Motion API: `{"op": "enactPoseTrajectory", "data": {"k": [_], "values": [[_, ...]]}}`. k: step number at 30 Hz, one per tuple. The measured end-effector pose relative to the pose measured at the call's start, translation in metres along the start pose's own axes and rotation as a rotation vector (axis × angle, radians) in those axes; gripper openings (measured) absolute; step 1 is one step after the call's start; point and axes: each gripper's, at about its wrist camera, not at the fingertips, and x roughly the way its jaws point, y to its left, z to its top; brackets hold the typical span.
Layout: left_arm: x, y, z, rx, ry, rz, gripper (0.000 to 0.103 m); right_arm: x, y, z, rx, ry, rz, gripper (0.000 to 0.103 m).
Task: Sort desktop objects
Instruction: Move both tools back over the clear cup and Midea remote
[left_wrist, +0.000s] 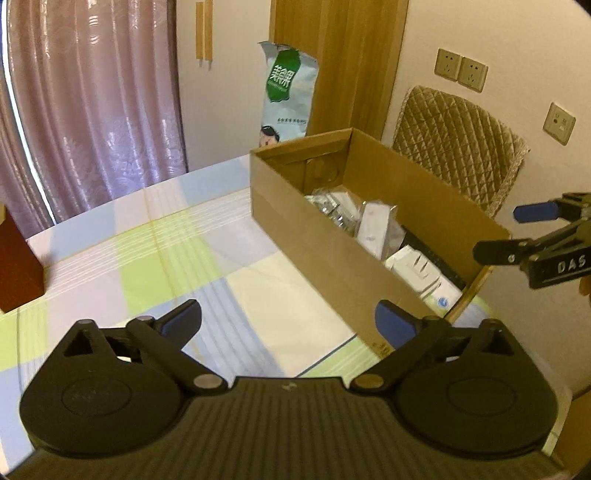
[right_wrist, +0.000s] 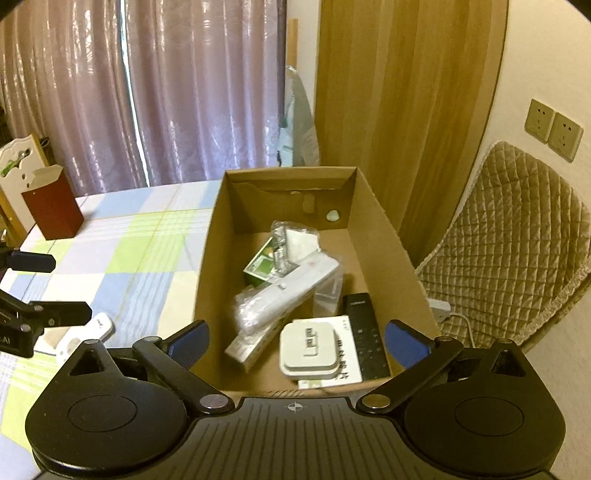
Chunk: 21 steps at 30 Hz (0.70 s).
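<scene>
Nearest the right wrist camera, the right gripper (right_wrist: 297, 341) is held with its fingers spread wide and nothing between them, poised over the near end of the cardboard box (right_wrist: 210, 258). Directly beyond them, inside the box, a white square adapter (right_wrist: 308, 349) is seen resting on a printed leaflet (right_wrist: 349, 363), with a black remote (right_wrist: 364, 336) just beside it on the right. Farther in, a white remote in a plastic sleeve (right_wrist: 288, 291) is laid diagonally, and a green packet (right_wrist: 262, 267) and a clear bag (right_wrist: 280, 243) are found behind it.

The left gripper (left_wrist: 288, 323) is likewise seen with fingers parted and empty, held above the checked cloth of the worktop (left_wrist: 147, 258), left of the box. A white device (right_wrist: 86, 332) is left lying on the worktop outside the box, near the left gripper. At the far left a dark red box (right_wrist: 53, 212) is stood upright. Beyond the worktop, a quilted chair (right_wrist: 509, 236) and mauve curtains (right_wrist: 177, 92) are seen.
</scene>
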Motion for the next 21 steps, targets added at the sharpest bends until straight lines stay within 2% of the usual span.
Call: {"op": "enactPoseTrajectory", "data": {"k": [14,21], "values": [[-0.024,0.03,-0.046,-0.047,0.052,0.01,0.102,-0.011,0.044,-0.014,0.031,0.019,0.031,0.103],[-0.033,0.046,-0.072,-0.078,0.084,0.026,0.102,-0.016,0.072,-0.019,0.022,0.021,0.095,0.103]]}}
